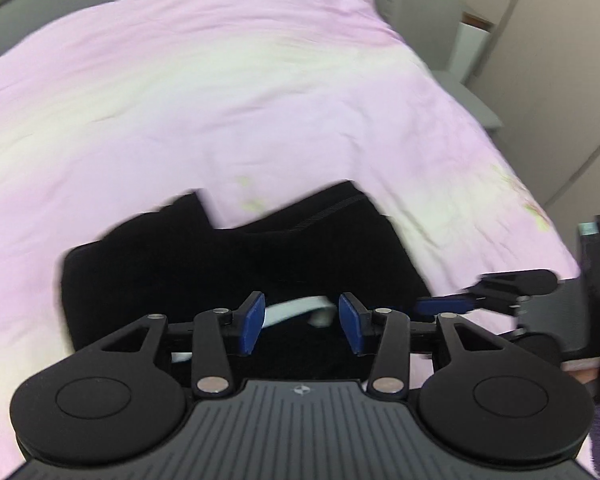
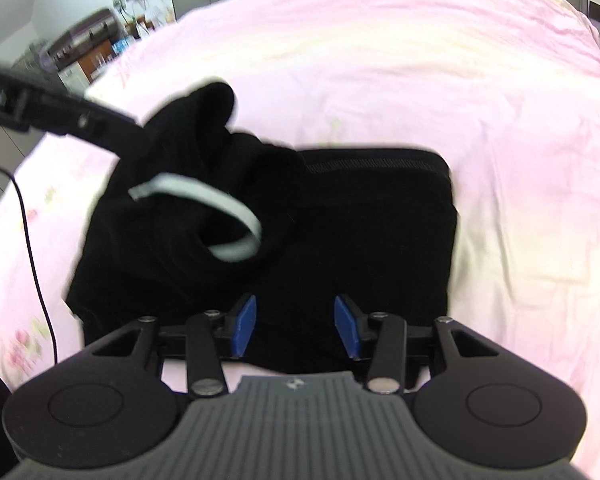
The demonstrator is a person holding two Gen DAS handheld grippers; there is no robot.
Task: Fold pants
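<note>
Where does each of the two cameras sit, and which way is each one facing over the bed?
Left wrist: on the left gripper, looking steeply down at the black pants on the pink bedspread; its open blue pads show, the right gripper at right.
Right wrist: on the right gripper, looking down over the pants; its open pads show, the left gripper's arm entering upper left.
Shared: pants, white drawstring, bedspread.
</note>
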